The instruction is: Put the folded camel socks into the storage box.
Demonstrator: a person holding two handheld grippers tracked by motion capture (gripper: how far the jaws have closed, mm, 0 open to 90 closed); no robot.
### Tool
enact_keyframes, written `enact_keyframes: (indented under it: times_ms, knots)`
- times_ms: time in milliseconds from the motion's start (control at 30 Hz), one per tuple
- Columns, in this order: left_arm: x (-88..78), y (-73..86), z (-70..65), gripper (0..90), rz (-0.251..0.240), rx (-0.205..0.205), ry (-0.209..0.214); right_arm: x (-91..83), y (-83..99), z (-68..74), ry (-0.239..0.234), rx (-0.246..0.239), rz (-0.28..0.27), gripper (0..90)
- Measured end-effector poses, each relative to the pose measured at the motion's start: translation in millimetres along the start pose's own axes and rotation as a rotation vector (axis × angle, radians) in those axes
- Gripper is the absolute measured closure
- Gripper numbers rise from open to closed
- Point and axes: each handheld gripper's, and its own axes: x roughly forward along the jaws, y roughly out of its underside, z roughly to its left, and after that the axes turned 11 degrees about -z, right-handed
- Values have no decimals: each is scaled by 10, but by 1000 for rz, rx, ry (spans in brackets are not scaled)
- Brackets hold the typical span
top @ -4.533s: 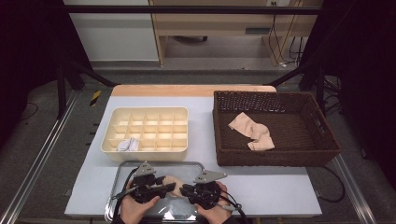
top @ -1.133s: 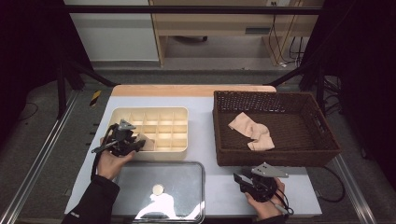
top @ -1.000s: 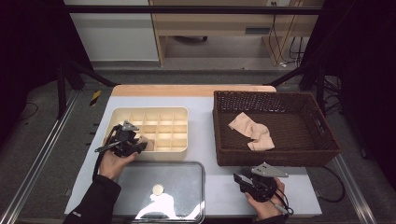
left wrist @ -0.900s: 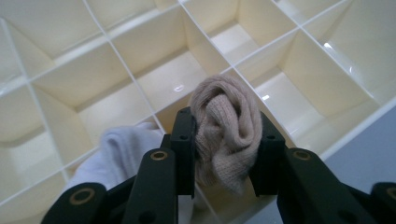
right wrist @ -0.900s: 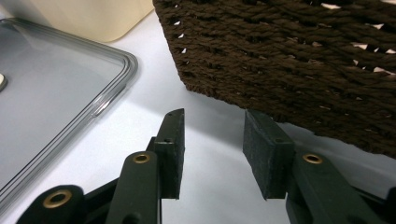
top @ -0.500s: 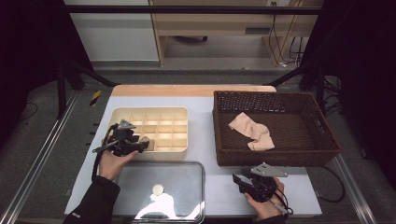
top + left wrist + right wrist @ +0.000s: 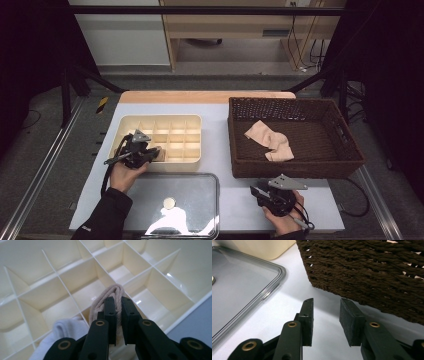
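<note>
Beige rolled sock (image 7: 110,298) is sitting pinched between the left gripper's (image 7: 117,315) jaws; they have just been closing and are now clamped on the roll.

High view: left gripper (image 7: 142,151) is hanging over the front-left corner of the cream plastic divider tray (image 7: 192,120), at about 9 o'clock from table centre. Right gripper (image 7: 265,192) is idling at 5 o'clock, just in front of the dark brown wicker basket (image 7: 295,167), where a peach sock pair (image 7: 270,139) is lying. Clear plastic lid (image 7: 200,182) is resting flat at 6 o'clock.

Left gripper view: sock is reading as a tight ribbed roll, standing upright at a divider wall, with a white rolled sock (image 7: 66,328) in the cell at 8 o'clock of it. Step, as I judge it: seating the roll into one compartment. Next move is calling for pushing it down clear of the divider, then letting go.

Right gripper view: right gripper (image 7: 326,315) jaws are standing apart, gripping nothing, pointing at the basket wall (image 7: 372,270).
</note>
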Motion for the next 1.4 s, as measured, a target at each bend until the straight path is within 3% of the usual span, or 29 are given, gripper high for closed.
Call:
enact_keyframes:
  times_ms: [200,300,433,633,733,1000,1200,1400]
  knots:
    - [50,19,-20,831,25,6,16,8,2,13,-5,0,5,650]
    - [24,19,-11,819,22,-12,25,10,-2,22,-13,1,3,642]
    - [-85,10,-10,717,-16,-26,14,1,-8,25,-17,5,-7,618]
    - [-322,52,-1,607,-120,-65,31,-11,-21,30,-28,13,-30,604]
    - [-441,122,-2,579,-173,-46,24,-16,-26,33,-28,20,-32,598]
    - [-709,414,-13,560,-288,-48,25,-52,-64,37,-26,26,-56,575]
    - [-874,626,-96,573,-308,-82,-4,-127,-130,15,-2,23,-88,540]
    - [-885,768,-179,533,-303,-105,-21,-190,-162,-11,32,55,-114,548]
